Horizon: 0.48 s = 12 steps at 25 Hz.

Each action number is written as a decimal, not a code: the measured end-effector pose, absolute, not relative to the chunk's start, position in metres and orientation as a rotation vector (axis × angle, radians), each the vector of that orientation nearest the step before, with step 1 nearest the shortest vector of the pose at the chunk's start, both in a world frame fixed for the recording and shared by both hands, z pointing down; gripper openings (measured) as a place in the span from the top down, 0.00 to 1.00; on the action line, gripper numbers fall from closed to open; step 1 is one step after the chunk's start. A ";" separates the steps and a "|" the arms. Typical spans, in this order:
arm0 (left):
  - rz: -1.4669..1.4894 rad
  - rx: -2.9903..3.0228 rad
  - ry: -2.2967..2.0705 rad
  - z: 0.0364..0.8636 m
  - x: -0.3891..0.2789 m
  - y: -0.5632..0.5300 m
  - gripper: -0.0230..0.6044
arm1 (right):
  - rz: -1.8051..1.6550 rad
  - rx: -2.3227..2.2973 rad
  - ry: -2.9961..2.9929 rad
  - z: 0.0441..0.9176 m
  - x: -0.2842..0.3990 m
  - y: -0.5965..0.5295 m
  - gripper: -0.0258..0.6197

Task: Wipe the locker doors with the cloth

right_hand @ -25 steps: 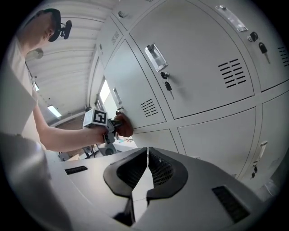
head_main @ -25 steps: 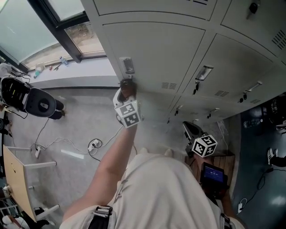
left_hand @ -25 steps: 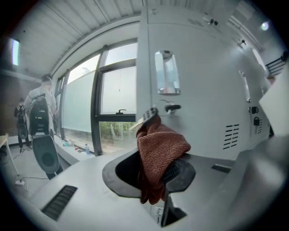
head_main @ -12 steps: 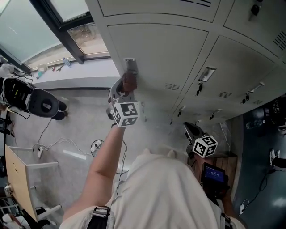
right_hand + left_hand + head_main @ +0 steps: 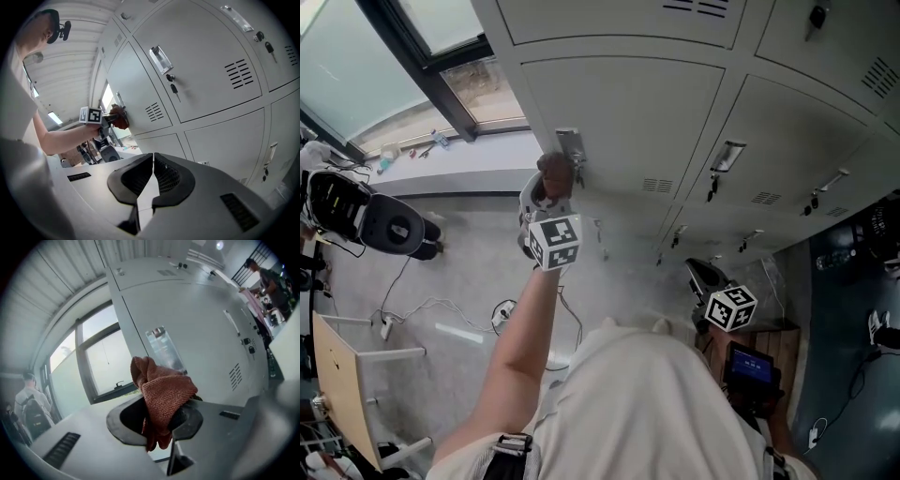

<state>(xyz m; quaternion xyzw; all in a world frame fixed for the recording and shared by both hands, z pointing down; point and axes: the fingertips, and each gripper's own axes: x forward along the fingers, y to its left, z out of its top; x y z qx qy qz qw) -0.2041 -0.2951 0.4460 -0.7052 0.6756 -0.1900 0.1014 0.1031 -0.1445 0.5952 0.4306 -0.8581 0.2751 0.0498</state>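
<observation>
Big grey bank of lockers [image 5: 787, 122] fills the top of the head view, window [image 5: 412, 66] off to the left, pale floor [image 5: 459, 272] below with cables on it. Focus is the leftmost full locker door [image 5: 628, 112] (the one nearest the window). The person's bare left arm [image 5: 520, 347] reaches up to it, and the left tool [image 5: 549, 185] sits at the door's left edge. Its jaws are clamped on a bunched reddish-brown cloth [image 5: 164, 390], which sticks out past the tips. In the head view the cloth looks pressed to the door, just below the metal label holder [image 5: 569, 143]. Whether there's real contact, can't say for sure from the left gripper view. Over on the right, the right tool [image 5: 153, 173] hangs low by the hip, jaws fully together, nothing between them. It's pointed at the lower doors, approx. level w/ a door that has keys [image 5: 173, 88] dangling from its lock.
</observation>
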 end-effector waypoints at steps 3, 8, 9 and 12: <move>-0.563 -2.068 1.907 0.417 -0.189 -0.296 0.84 | 0.867 1.338 -2.600 0.599 0.112 -0.141 0.93; -0.624 -2.039 1.691 0.405 -0.119 -0.286 0.84 | 0.897 1.341 -2.602 0.604 0.112 -0.136 0.93; -0.609 -2.044 1.662 0.401 -0.104 -0.285 0.84 | 0.897 1.338 -2.604 0.605 0.112 -0.136 0.93; -0.521 -2.132 1.668 0.396 -0.068 -0.289 0.84 | 0.904 1.349 -2.602 0.605 0.116 -0.135 0.93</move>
